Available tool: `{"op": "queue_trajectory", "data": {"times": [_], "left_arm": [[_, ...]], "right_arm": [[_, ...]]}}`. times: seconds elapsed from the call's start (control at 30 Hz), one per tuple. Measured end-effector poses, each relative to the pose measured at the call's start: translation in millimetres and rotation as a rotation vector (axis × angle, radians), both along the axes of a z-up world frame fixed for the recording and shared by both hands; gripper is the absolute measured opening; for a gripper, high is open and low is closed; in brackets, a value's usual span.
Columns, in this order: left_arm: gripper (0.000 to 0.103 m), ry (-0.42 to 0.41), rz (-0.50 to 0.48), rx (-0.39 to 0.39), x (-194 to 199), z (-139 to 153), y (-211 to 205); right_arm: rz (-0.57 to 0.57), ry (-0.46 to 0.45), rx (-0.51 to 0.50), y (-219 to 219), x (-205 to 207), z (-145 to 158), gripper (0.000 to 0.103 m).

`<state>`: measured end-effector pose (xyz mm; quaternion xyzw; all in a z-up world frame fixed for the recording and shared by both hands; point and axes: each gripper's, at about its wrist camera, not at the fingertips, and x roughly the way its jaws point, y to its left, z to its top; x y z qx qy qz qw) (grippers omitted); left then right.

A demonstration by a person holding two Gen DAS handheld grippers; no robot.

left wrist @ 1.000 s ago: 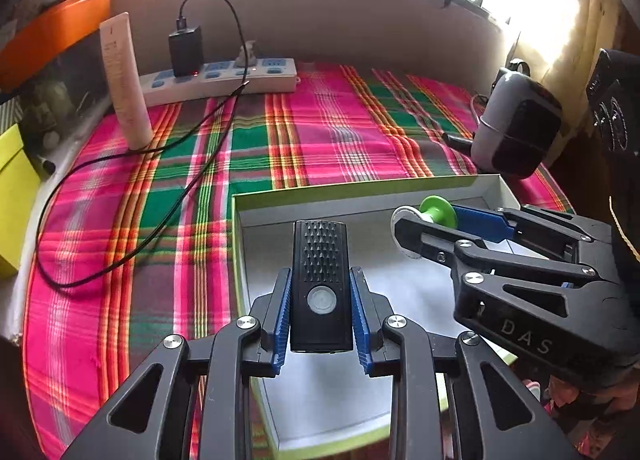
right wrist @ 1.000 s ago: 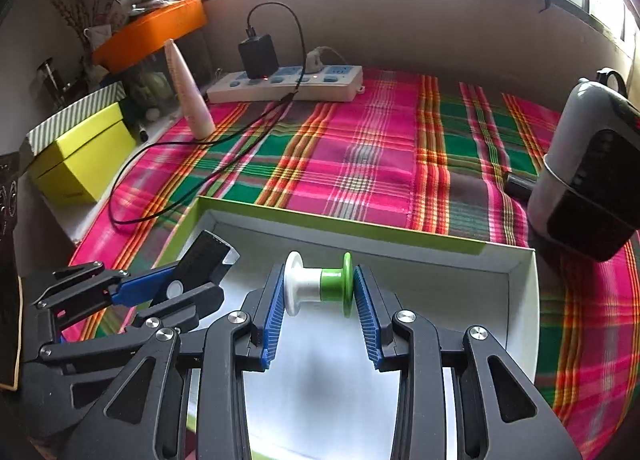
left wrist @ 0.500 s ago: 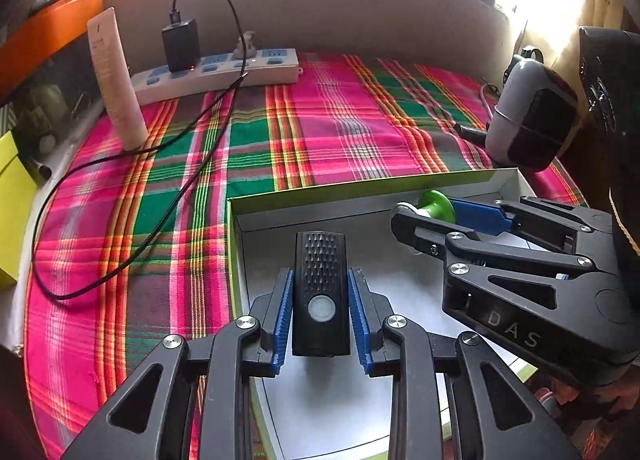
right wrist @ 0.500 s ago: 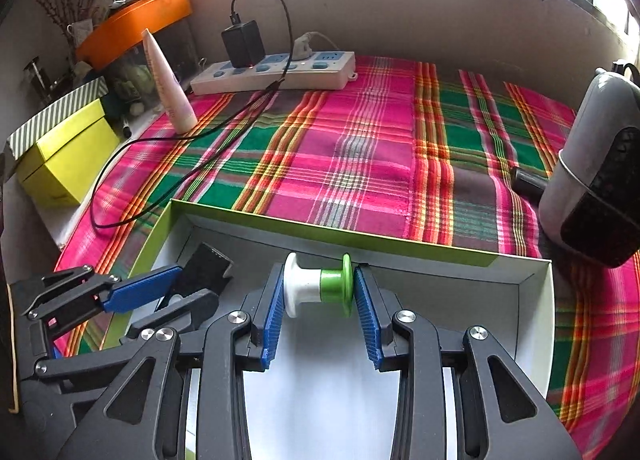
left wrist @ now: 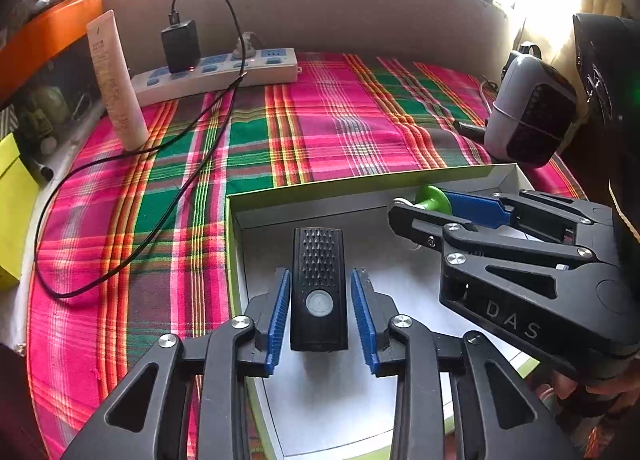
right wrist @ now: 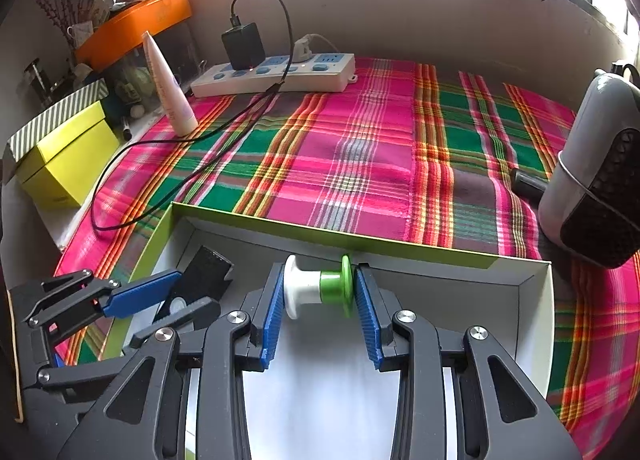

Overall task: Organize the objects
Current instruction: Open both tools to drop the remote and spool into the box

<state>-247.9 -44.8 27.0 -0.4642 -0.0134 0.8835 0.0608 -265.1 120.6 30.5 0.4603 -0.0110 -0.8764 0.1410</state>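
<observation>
The black ridged rectangular device [left wrist: 319, 288] lies in the white green-rimmed box [left wrist: 340, 186], left gripper [left wrist: 320, 316] just opened clear; right gripper [right wrist: 319, 310], also parting, brackets the white-green spool [right wrist: 320, 285].

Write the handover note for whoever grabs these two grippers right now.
Left gripper: jaws just opened; black flashlight lies free between the pads, on the floor of the white box.
Right gripper: jaws easing open around the green-and-white spool, also in the box; contact too close to call.
Done: both items are in the box.
Left: open fully and lift both grippers clear. The tube stands outside on the plaid cloth.
</observation>
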Motion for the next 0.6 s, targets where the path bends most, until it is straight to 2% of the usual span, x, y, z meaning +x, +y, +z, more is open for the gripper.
{"op": "queue_trajectory", "data": {"times": [0.1,0.27,0.6], "left_arm": [[0.037,0.001,0.003,-0.001,3.4,1.2,0.4],[0.041,0.022,0.002,-0.009,13.2,7.9,1.3],[0.042,0.059,0.013,0.031,40.3,23.3,-4.5]], "right_arm": [[-0.005,0.004,-0.010,2.5,2.2,2.2,0.048],[-0.024,0.011,-0.019,6.2,10.0,7.8,0.048],[-0.051,0.046,-0.039,17.3,33.6,23.2,0.048]]}}
